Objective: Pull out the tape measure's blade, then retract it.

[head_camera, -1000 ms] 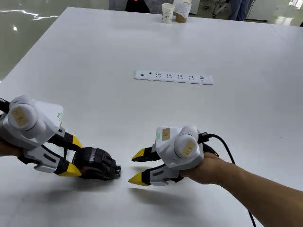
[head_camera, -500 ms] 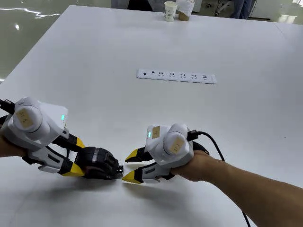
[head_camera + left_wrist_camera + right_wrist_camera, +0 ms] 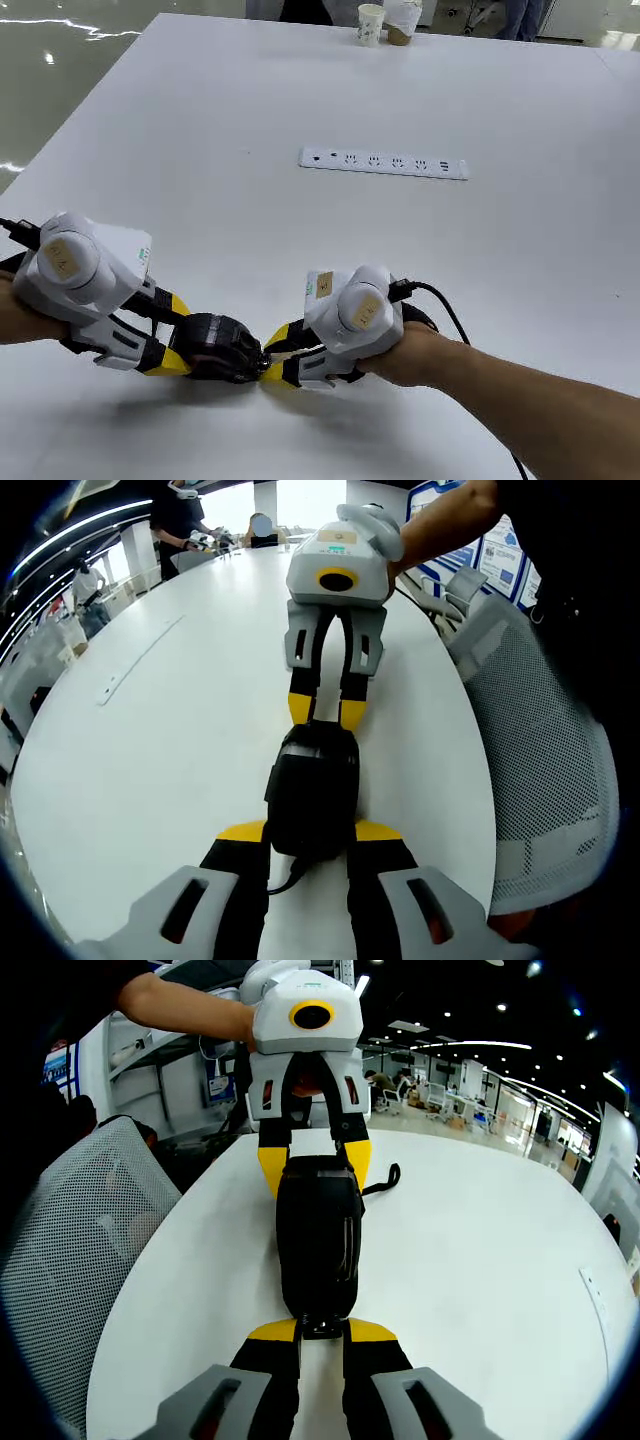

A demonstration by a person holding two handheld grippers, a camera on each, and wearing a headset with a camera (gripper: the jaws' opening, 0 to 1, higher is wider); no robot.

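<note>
On the wide white table (image 3: 300, 90), the white left gripper (image 3: 178, 334) is clamping the black rubber-cased tape measure (image 3: 222, 346) between yellow-tipped jaws, near the front edge. The matching right gripper (image 3: 273, 354) is flanking the small blade hook (image 3: 321, 1328) with its jaws. Whether they are pinching it, I cannot tell. A shallow pinch risks slipping off, and a loose clamp risks the case dragging along.

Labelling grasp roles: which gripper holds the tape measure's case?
The left gripper: its jaws clamp the black case. The right gripper only meets the case's front end.

Left hand-held gripper (image 3: 311, 831) clamps tape measure (image 3: 315, 780).
</note>
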